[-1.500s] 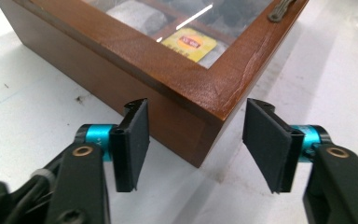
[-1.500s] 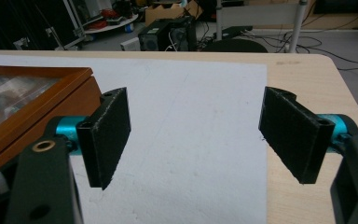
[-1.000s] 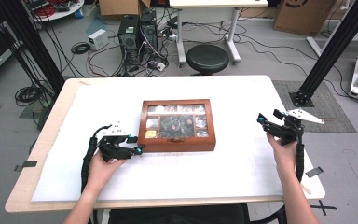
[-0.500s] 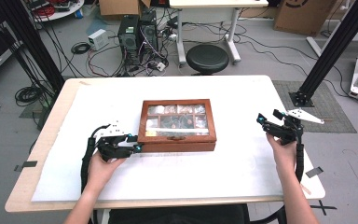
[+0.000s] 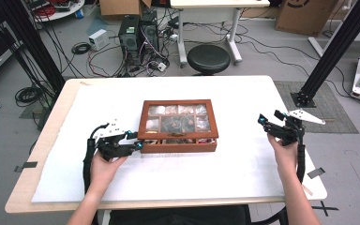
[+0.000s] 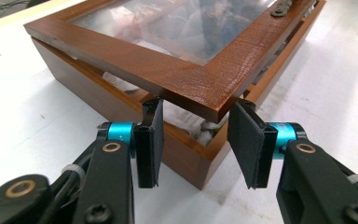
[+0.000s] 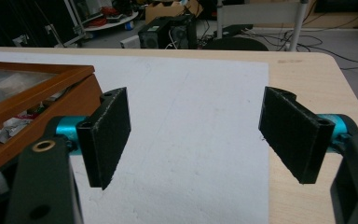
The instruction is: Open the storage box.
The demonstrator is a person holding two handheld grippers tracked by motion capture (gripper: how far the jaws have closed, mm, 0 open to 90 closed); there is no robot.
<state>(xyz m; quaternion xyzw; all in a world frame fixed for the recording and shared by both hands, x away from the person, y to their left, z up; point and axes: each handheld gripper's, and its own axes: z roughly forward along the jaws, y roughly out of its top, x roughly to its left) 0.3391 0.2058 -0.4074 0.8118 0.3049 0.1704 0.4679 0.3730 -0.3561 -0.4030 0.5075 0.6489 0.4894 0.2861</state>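
Note:
A brown wooden box (image 5: 178, 146) with a glass-paned lid (image 5: 177, 104) sits mid-table, and several small items show in its compartments. My left gripper (image 5: 136, 140) is at the box's front left corner. In the left gripper view the lid's corner (image 6: 193, 91) lies between the pads (image 6: 244, 140), which press on its two edges. The lid stands a little above the base (image 6: 98, 100), with white wrapping in the gap. My right gripper (image 5: 268, 118) hovers over the table's right side, well away from the box (image 7: 51, 93), with its jaws wide apart and nothing between them (image 7: 196, 135).
A white sheet (image 5: 243, 159) covers most of the wooden table (image 5: 304, 164). Beyond the far edge are a black stool (image 5: 208, 58), computer towers (image 5: 138, 33) and loose cables on the floor. A black frame post (image 5: 328, 51) rises at the right.
The left gripper's jaws have narrowed onto the lid's front left corner, and the lid's front edge now sits slightly raised. The right gripper has not moved.

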